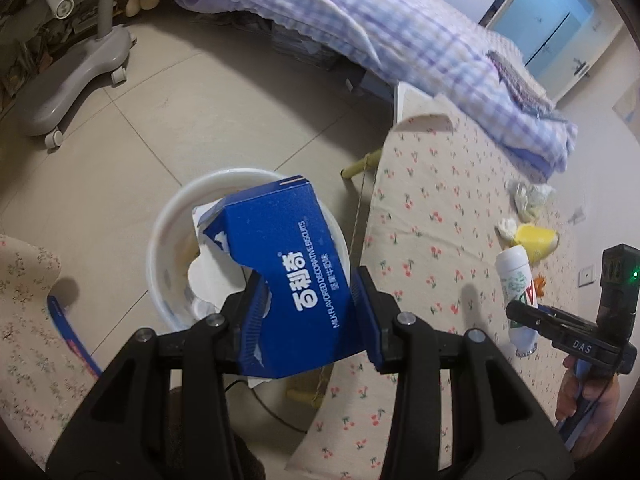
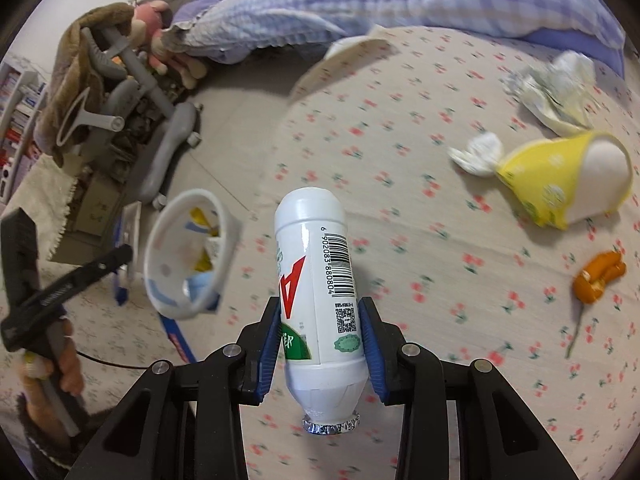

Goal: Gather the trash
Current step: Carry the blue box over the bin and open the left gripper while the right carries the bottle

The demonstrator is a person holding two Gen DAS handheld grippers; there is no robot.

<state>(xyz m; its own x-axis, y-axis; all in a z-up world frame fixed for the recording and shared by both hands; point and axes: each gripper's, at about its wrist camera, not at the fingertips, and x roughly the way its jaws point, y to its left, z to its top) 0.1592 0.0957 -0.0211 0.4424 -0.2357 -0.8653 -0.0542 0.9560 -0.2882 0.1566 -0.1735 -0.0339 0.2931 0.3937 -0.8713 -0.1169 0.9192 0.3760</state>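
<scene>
The left gripper [image 1: 310, 312] clamps a torn blue box [image 1: 292, 276] above a white bin [image 1: 168, 216] on the floor. The right gripper [image 2: 320, 344] clamps a white bottle [image 2: 316, 280] over the bed [image 2: 400, 160], where a yellow cup [image 2: 560, 184] and wrappers [image 2: 552, 88] lie.

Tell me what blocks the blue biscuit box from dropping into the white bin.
Nothing visible does. The left gripper holds the blue biscuit box directly over the open white bin; only paper trash lies inside. The right gripper, holding the white bottle, is off to the side.
</scene>
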